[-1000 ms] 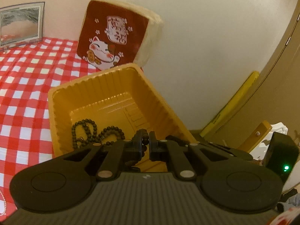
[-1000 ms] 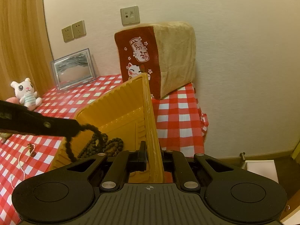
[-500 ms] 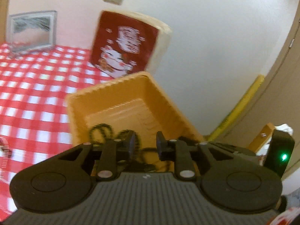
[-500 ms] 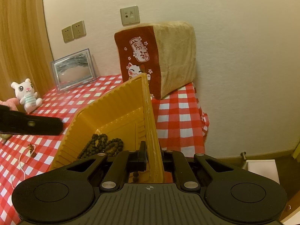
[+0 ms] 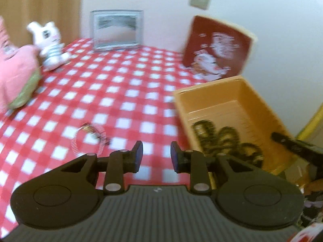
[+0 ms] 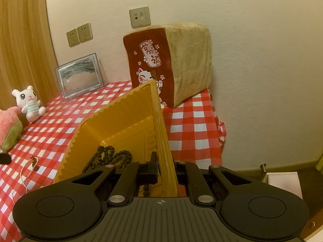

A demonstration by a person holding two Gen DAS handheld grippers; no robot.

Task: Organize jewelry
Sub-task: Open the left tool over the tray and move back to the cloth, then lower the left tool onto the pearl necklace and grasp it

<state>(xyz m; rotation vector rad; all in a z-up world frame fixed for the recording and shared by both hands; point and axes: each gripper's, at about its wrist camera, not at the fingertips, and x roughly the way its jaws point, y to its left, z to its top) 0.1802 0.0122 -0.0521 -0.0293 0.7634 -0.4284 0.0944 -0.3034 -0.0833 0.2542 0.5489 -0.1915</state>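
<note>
The right gripper [image 6: 161,168] is seen clamped on the near side wall of a ribbed yellow plastic tray [image 6: 121,121], its jaws closed tight with the thin wall pinched between them, and the tray is held tilted so that its far corner is raised above a red-and-white checked tablecloth [image 6: 191,125]. A dark brown beaded bracelet strand [image 6: 109,157] is found coiled on the tray floor near the held wall, with a few beads visible just under the right gripper's inner finger. In the left wrist view, which is blurred, the left gripper [image 5: 156,156] is shown over the bare checked cloth just left of the tray [image 5: 232,96], its jaws partly apart and opening, with nothing between them. A thin pink-and-white corded bracelet with small dark charms [image 5: 88,135] is seen lying flat on the cloth ahead of the left gripper's fingers and to their left, apart from them; the same piece [image 6: 30,165] is visible left of the tray in the right wrist view. Further back, a white plush bunny in a striped shirt [image 6: 28,102], a pink and green plush toy [image 6: 8,129], a clear-framed picture [image 6: 79,74] leaning on the wall, and a tan toast-shaped cushion with a red lucky-cat face [image 6: 169,64] are set on the table.
</note>
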